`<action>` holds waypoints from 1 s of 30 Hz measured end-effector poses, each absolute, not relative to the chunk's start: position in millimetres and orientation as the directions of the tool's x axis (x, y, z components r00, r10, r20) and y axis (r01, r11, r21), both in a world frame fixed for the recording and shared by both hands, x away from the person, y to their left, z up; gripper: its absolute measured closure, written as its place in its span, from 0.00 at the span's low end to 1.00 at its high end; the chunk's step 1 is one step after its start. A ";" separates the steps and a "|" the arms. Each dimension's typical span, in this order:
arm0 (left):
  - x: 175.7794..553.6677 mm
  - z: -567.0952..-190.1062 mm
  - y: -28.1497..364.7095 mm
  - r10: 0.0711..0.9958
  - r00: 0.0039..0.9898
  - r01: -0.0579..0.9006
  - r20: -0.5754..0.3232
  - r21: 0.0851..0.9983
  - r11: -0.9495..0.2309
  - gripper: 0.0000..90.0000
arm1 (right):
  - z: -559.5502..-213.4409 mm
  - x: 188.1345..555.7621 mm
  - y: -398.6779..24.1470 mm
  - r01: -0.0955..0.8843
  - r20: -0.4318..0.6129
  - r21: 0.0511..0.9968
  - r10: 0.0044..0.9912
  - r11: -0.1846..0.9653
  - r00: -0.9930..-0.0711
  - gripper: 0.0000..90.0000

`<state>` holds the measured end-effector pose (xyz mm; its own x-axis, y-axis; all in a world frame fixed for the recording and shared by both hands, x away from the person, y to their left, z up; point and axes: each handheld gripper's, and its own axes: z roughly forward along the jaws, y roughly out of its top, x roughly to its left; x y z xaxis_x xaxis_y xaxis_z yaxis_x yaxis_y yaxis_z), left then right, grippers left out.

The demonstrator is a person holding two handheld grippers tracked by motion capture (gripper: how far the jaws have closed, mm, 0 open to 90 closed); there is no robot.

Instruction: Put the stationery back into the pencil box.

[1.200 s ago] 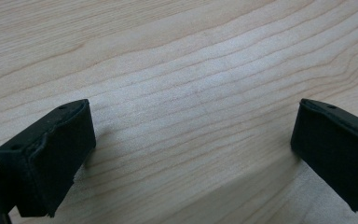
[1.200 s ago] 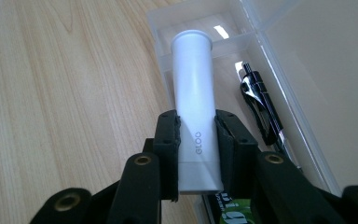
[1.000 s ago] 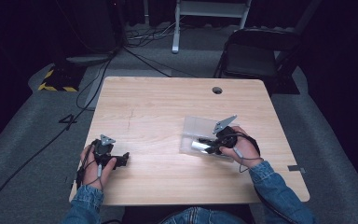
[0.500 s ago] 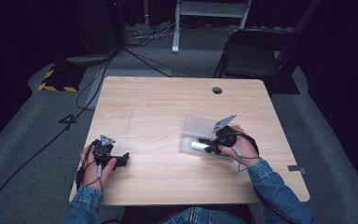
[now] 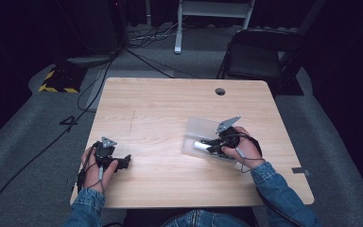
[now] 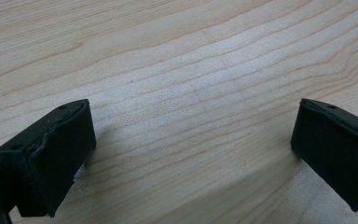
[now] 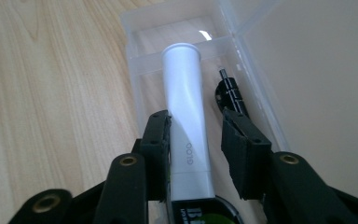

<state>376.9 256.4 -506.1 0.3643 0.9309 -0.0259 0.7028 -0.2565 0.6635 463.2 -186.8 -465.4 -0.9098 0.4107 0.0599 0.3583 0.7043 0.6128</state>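
Observation:
A clear plastic box lies open on the right half of the table, its lid folded back. Inside it lie a white tube and, beside it, a small black part. My right gripper reaches into the box with the tube between its jaws. They have just been opening: one pad still rests against the tube and the other stands off it. In the high view that gripper sits at the box's near edge. My left gripper rests near the front left of the table, its jaws wide apart over bare wood.
The wooden table has a round cable hole near its far edge. A black folding chair stands behind the table's far right corner. Cables and a yellow-black striped block lie on the grey floor at the far left.

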 end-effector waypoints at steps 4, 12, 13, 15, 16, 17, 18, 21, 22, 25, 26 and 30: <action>376.9 -506.0 256.3 0.931 0.364 0.703 -0.026 0.663 -0.256 0.00 | -464.9 463.5 -187.4 0.353 0.048 0.622 0.416 0.699 -0.908 0.68; 376.9 -506.1 256.4 0.931 0.364 0.703 -0.026 0.663 -0.256 0.00 | -457.9 463.2 -195.9 0.346 0.029 0.625 0.421 0.700 -0.906 0.67; 376.9 -506.1 256.4 0.931 0.364 0.703 -0.026 0.663 -0.257 0.00 | -457.1 463.5 -197.4 0.347 0.028 0.622 0.422 0.702 -0.906 0.66; 376.9 -506.1 256.4 0.931 0.364 0.703 -0.026 0.663 -0.256 0.00 | -456.2 463.6 -199.3 0.345 0.018 0.617 0.426 0.707 -0.905 0.66; 376.9 -506.0 256.4 0.931 0.364 0.703 -0.026 0.663 -0.257 0.00 | -456.2 464.0 -199.9 0.344 0.013 0.616 0.427 0.709 -0.904 0.66; 377.0 -506.1 256.4 0.931 0.364 0.703 -0.026 0.663 -0.256 0.00 | -456.4 464.2 -200.3 0.344 0.010 0.616 0.429 0.709 -0.903 0.66; 376.9 -506.1 256.4 0.931 0.364 0.703 -0.026 0.663 -0.256 0.00 | -456.5 464.3 -200.4 0.344 0.007 0.616 0.432 0.708 -0.902 0.66; 377.0 -506.1 256.4 0.931 0.364 0.703 -0.026 0.663 -0.256 0.00 | -457.0 464.5 -200.2 0.341 0.001 0.615 0.433 0.711 -0.902 0.66; 377.0 -506.1 256.4 0.931 0.364 0.703 -0.026 0.663 -0.256 0.00 | -457.1 464.5 -200.2 0.341 -0.001 0.615 0.433 0.711 -0.901 0.66; 376.9 -506.0 256.4 0.931 0.364 0.703 -0.026 0.663 -0.257 0.00 | -456.7 464.7 -200.8 0.341 -0.001 0.619 0.435 0.708 -0.900 0.66; 377.0 -506.1 256.4 0.931 0.364 0.703 -0.027 0.663 -0.256 0.00 | -456.5 464.8 -201.1 0.341 -0.002 0.621 0.437 0.706 -0.900 0.66; 376.9 -506.1 256.4 0.931 0.364 0.703 -0.027 0.663 -0.256 0.00 | -455.3 465.1 -202.8 0.338 -0.014 0.628 0.444 0.701 -0.896 0.66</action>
<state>376.9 256.4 -506.1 0.3641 0.9310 -0.0266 0.7032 -0.2561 0.6633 465.1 -202.8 -455.3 -0.8958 0.4442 -0.0144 0.3375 0.7012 0.6281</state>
